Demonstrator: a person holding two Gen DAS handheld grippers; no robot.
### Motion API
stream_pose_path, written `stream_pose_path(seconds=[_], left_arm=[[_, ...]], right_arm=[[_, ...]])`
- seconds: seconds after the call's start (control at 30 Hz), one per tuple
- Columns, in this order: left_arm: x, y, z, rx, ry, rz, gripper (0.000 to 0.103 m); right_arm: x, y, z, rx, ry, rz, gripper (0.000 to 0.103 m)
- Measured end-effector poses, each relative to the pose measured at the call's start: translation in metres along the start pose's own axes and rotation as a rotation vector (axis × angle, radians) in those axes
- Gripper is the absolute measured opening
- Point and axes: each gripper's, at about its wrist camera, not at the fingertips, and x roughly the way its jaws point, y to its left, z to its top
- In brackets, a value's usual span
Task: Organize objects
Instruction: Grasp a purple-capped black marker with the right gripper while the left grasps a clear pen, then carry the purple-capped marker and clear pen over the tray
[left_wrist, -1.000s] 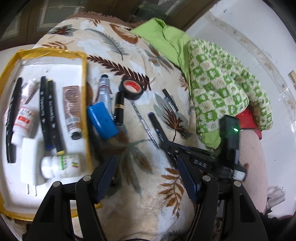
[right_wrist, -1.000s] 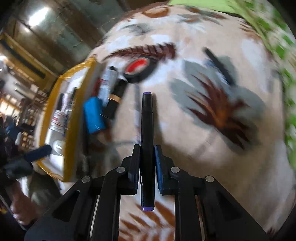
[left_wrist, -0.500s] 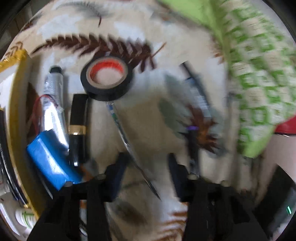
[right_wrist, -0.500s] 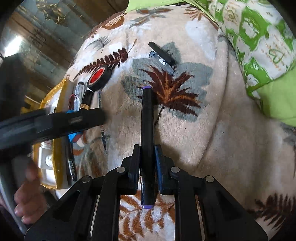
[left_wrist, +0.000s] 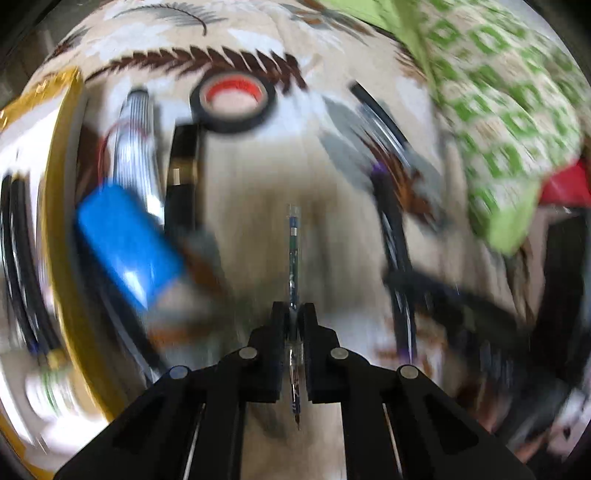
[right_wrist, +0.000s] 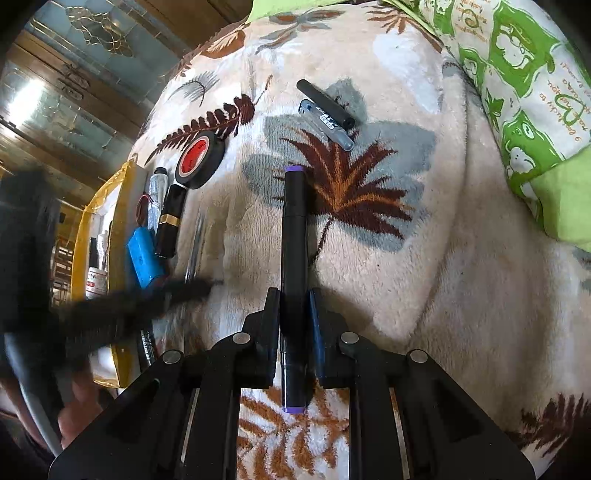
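Note:
My left gripper (left_wrist: 293, 314) points down at the leaf-patterned blanket (left_wrist: 258, 229); its jaws are closing and the pads press on a thin clear pen (left_wrist: 293, 251) that lies along the fingers. In the right wrist view that gripper is a black blur over the thin pen (right_wrist: 197, 240). My right gripper (right_wrist: 293, 299) is shut on a black marker with purple ends (right_wrist: 293, 229), held just above the blanket. In the left wrist view the marker (left_wrist: 391, 229) shows blurred at right.
A black tape roll (left_wrist: 232, 101), a black-and-gold tube (left_wrist: 183, 173), a silver tube (left_wrist: 135, 136) and a blue battery pack (left_wrist: 125, 243) lie beside the yellow-rimmed tray (left_wrist: 59, 184). Two dark pens (right_wrist: 325, 112) lie farther off. A green-patterned pillow (right_wrist: 517, 74) borders the right.
The left gripper dropped toward the blanket, moved over the thin pen and went from wide open to shut on it. The right gripper still holds the marker, having rolled slightly.

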Motion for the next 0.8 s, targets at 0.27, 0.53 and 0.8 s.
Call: stream_pose_path(seconds=[0.27,0.53,0.8], left_arm=[[-0.041,0.030,-0.063,-0.068,-0.083,-0.225,0.007],[-0.089,0.060,-0.057,-0.152,-0.214,-0.361,0.007],[-0.141,0.096,-0.049,-0.226,-0.333,-0.337,0.007]], right_arm=[[0.007,0.025,-0.011,0.048,0.090,0.063,0.015],[-0.004,0.057,-0.027,0.034,0.101,0.124,0.015],[-0.028,0.109,-0.011,-0.046,0.047,0.207,0.015]])
